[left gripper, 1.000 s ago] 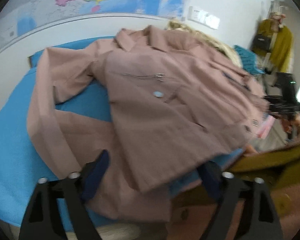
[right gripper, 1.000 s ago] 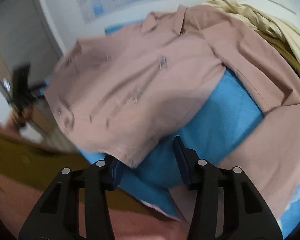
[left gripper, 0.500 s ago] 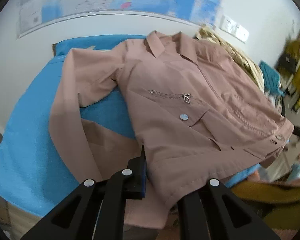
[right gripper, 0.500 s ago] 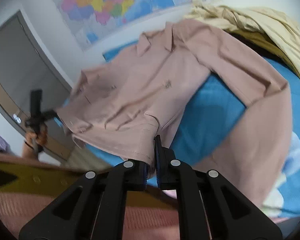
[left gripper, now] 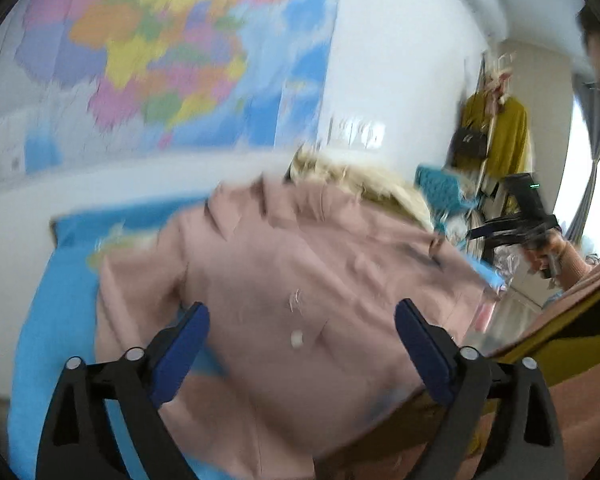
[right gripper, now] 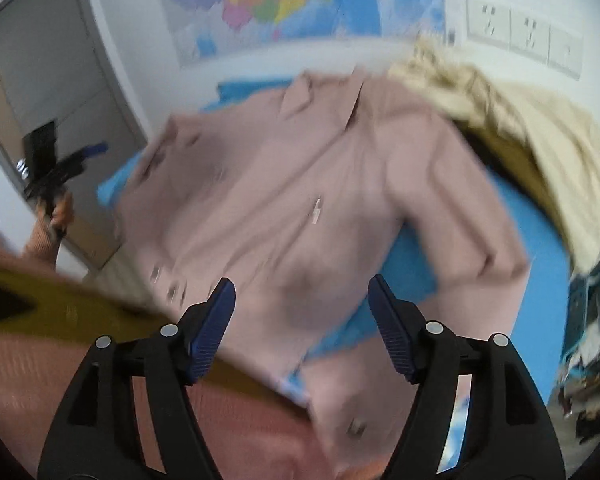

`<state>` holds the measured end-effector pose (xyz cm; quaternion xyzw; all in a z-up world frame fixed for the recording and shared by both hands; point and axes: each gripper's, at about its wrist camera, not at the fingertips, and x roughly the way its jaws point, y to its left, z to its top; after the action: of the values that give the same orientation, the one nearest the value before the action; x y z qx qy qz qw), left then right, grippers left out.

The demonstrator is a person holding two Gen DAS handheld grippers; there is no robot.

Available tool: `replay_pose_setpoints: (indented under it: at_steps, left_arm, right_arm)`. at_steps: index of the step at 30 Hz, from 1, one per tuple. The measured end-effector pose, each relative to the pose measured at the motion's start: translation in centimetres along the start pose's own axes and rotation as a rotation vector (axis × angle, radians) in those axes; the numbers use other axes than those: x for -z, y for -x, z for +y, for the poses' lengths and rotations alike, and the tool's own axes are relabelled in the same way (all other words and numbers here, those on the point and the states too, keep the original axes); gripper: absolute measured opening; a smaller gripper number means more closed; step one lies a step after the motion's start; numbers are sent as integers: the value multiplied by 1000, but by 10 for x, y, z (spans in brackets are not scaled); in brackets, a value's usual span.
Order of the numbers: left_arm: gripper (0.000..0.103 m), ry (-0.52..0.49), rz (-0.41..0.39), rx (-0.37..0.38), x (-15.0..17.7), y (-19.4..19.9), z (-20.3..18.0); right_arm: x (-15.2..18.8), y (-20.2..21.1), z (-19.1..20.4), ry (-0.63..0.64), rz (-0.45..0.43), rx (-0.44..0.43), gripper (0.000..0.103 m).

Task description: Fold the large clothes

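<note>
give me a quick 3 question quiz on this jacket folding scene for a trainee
1. True or false: the left gripper is clamped on the pink jacket.
2. Multiple choice: what does the jacket lie on? A) blue cloth B) bare wood C) tiled floor
3. Fill in: the beige garment is heaped by the jacket's ____.

Key
1. False; its jaws stand wide apart, as do the right gripper jaws.
2. A, the blue cloth.
3. Collar and shoulder.
</note>
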<state>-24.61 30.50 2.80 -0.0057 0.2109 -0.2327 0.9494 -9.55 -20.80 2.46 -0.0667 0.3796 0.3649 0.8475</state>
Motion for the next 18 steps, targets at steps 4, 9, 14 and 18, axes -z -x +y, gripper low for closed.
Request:
replay_pose_setpoints:
  at_steps: [4, 9, 14, 18]
  left_arm:
    - [96, -45, 95, -132, -36, -71, 8]
    - [91, -1, 260, -235, -77, -188, 50]
    - [89, 117, 355, -331, -115, -294, 107]
    - [85, 89, 390, -415, -136, -359, 132]
  right_arm:
    - [-60, -57, -5, 13, -55, 61, 65]
    - [-144, -165, -10, 17, -37, 100, 61]
    - [-217, -233, -25, 31, -13, 182, 61]
    - [-256, -261, -39, 12, -16, 234, 67]
